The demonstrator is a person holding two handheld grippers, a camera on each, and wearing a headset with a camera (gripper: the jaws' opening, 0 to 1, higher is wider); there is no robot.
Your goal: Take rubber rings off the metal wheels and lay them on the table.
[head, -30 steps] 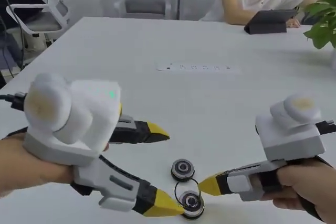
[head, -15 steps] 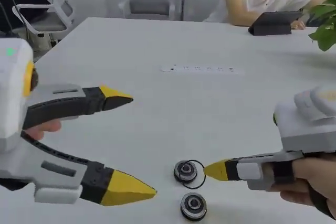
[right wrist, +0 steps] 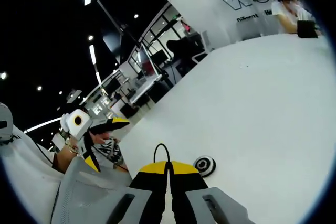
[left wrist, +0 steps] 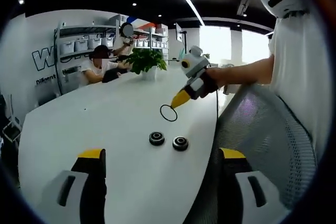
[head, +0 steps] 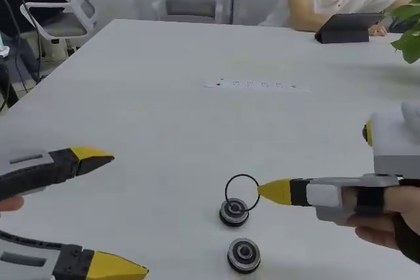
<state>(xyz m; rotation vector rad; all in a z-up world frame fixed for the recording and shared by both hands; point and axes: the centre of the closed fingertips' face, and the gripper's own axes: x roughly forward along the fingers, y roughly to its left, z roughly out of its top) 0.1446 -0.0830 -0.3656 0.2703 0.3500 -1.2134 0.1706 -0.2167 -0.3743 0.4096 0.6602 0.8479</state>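
My right gripper (head: 261, 191) is shut on a thin black rubber ring (head: 241, 176), holding it upright just above the nearer-to-centre metal wheel (head: 234, 212). A second wheel (head: 244, 254) lies closer to the table's front edge. Both wheels lie flat on the white table (head: 197, 116). My left gripper (head: 108, 211) is open and empty at the lower left, well away from the wheels. In the left gripper view the ring (left wrist: 161, 113) hangs from the right gripper (left wrist: 181, 98) above the wheels (left wrist: 156, 138). In the right gripper view the ring (right wrist: 161, 145) sticks up from the shut jaws.
A white power strip (head: 252, 84) lies at mid-table. A person sits at the far right corner with a dark tablet (head: 344, 28). A green plant (head: 407, 31) stands at the right edge. Office chairs (head: 59, 21) stand beyond the far left side.
The right gripper has raised the ring from between the wheels and now holds it upright. The left gripper has drawn back to the left, away from the wheels, still open.
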